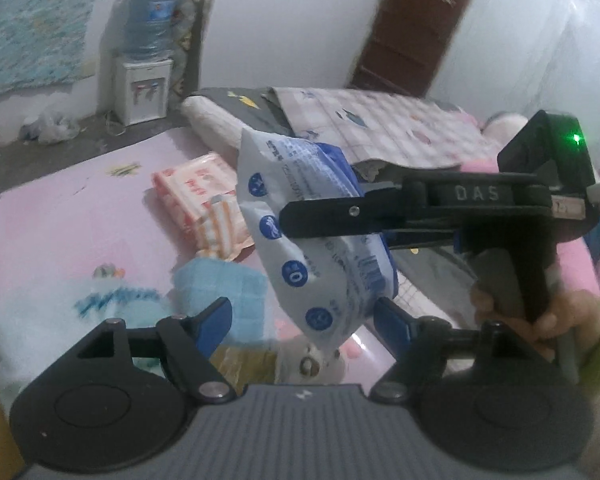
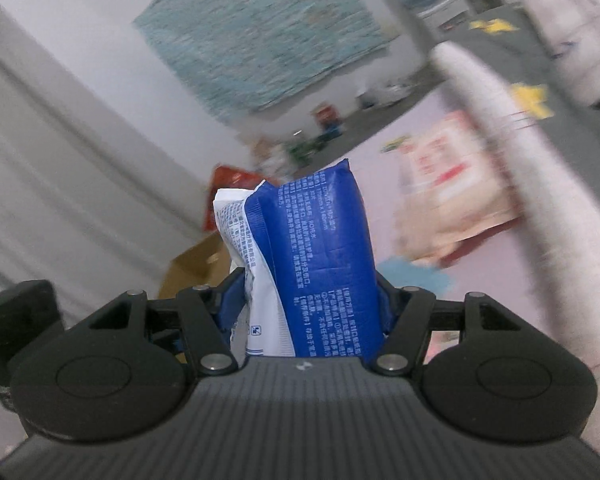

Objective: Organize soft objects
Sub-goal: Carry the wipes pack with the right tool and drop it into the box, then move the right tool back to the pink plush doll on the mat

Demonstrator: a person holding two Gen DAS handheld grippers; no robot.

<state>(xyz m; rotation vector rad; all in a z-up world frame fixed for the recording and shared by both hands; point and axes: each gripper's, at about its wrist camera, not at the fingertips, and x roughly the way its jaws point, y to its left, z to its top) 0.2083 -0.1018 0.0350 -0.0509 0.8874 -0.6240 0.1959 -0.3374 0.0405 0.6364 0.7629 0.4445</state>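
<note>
— Blue and white, that wipes pack (image 1: 312, 236): where is it right now?

— Up in the air over the pink mat (image 1: 72, 224), not resting on anything. The right gripper (image 2: 306, 304) has its jaws clamped on the pack's lower end, and the pack (image 2: 300, 264) stands up between them in the right wrist view.

— And the left gripper (image 1: 304, 320)?

— Its jaws stand apart, with the hanging corner of the pack just between them. Whether either pad touches it, I cannot tell.

— So how far along is the tidying?

— Early, I'd judge. One item is lifted but not yet put anywhere. Down on the mat lie an orange and white pack (image 1: 202, 204), a light blue cloth (image 1: 224, 288) nearer than that, and a small plush toy (image 1: 314, 364) close by the left jaws. They lie loose and spread out.

— Is anything already sorted?

— Hard to say. Folded bedding (image 1: 380, 124) sits at the far right, but the frames don't show whether that belongs to this job. A cardboard box (image 2: 198, 264) shows at the left in the right wrist view; it may be a bin, though the blur leaves that unclear.
</note>
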